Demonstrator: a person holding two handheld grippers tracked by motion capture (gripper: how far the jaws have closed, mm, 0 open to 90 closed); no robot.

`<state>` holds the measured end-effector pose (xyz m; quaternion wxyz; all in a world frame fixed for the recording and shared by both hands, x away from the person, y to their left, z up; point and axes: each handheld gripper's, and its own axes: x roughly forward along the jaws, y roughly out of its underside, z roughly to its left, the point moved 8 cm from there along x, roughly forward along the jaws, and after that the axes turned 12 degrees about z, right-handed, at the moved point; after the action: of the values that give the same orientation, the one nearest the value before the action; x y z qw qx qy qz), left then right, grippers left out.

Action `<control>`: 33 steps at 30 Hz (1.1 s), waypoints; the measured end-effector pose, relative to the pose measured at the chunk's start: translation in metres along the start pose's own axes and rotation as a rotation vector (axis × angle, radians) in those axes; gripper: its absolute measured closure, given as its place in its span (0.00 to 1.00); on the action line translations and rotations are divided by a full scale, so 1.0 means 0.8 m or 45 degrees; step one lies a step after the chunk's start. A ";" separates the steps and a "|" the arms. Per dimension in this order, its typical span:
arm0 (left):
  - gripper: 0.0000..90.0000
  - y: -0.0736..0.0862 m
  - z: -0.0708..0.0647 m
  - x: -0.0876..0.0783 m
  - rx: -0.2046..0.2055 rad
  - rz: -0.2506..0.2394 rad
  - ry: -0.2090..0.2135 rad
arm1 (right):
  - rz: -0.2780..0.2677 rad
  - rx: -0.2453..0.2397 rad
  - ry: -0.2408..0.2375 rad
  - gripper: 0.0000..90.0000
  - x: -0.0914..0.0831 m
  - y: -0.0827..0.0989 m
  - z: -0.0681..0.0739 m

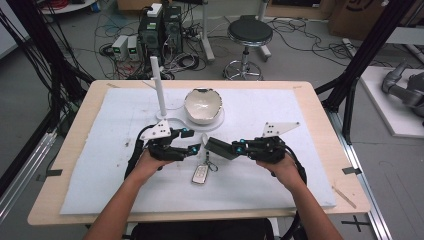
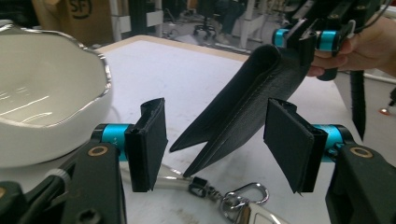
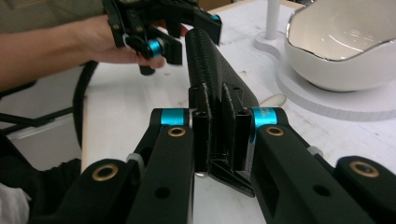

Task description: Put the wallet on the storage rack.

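While the right gripper [image 1: 226, 148] pinches a black wallet [image 1: 218, 148] above a white mat [image 1: 280, 165] on the wooden table [image 1: 75, 150], the left gripper [image 1: 195, 141] stands spread, its pads either side of the wallet's free edge without touching. A key fob [image 1: 200, 174] lies below on the mat. Behind stand a bowl [image 1: 202, 105] and post [image 1: 158, 87]; beyond, a stool [image 1: 249, 35], computers [image 1: 160, 30] and cables on grey floor.

Lettering on a cardboard box behind the worktop

"SF" in a circle, printed dark on the brown cardboard box [image 2: 79, 16] at upper left of the left gripper view; partly cut off, no other legible text anywhere.
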<state>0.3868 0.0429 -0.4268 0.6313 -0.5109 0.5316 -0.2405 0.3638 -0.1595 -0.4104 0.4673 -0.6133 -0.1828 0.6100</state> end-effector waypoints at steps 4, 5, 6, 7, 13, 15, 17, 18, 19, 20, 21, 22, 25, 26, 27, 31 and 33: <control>0.42 -0.003 -0.007 0.011 0.028 0.018 0.036 | -0.012 0.007 -0.040 0.94 0.000 -0.002 0.002; 0.42 -0.004 -0.011 0.017 0.038 0.024 0.057 | -0.012 0.010 -0.057 0.94 0.000 -0.002 0.003; 0.42 -0.004 -0.011 0.017 0.038 0.024 0.057 | -0.013 0.012 -0.063 0.94 0.000 -0.002 0.004; 0.42 -0.004 -0.013 0.020 0.039 0.025 0.070 | -0.013 0.012 -0.063 0.94 0.000 -0.002 0.004; 0.48 0.001 -0.018 0.032 0.045 0.073 0.107 | -0.021 0.028 -0.095 0.94 -0.001 -0.002 0.004; 0.54 0.000 -0.017 0.031 0.050 0.064 0.098 | -0.033 0.031 -0.104 0.94 -0.002 -0.003 0.003; 0.57 -0.001 -0.016 0.030 0.067 0.063 0.084 | -0.043 0.040 -0.120 0.94 -0.003 -0.004 0.003; 0.57 -0.001 -0.016 0.030 0.067 0.063 0.084 | -0.041 0.040 -0.123 0.94 -0.003 -0.004 0.004; 0.58 -0.001 -0.016 0.030 0.074 0.062 0.079 | -0.045 0.032 -0.125 0.94 -0.002 -0.004 0.004; 0.55 -0.002 -0.012 0.029 0.080 0.052 0.047 | -0.039 0.032 -0.131 0.94 -0.002 -0.004 0.004; 0.51 -0.002 -0.012 0.029 0.080 0.052 0.047 | -0.040 0.028 -0.129 0.94 -0.002 -0.004 0.004; 0.47 -0.002 -0.009 0.027 0.055 0.044 0.045 | -0.043 0.028 -0.133 0.94 -0.003 -0.004 0.004; 0.44 -0.002 -0.009 0.027 0.047 0.030 0.077 | -0.047 0.035 -0.151 0.94 -0.004 -0.004 0.005; 0.42 -0.002 -0.015 0.028 0.073 0.025 0.121 | -0.040 0.033 -0.171 0.94 -0.005 -0.003 0.006; 0.42 -0.002 -0.015 0.028 0.073 0.025 0.121 | -0.039 0.034 -0.176 0.94 -0.004 -0.003 0.006; 0.46 0.002 -0.030 0.035 0.121 0.051 0.209 | -0.020 0.027 -0.189 0.94 0.000 -0.002 0.008; 0.52 0.003 -0.031 0.036 0.124 0.065 0.206 | -0.018 0.025 -0.187 0.94 0.000 -0.002 0.007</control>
<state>0.3727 0.0097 -0.4391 0.6162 -0.4449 0.5814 -0.2905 0.3591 -0.1567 -0.4083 0.4631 -0.5610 -0.2149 0.6516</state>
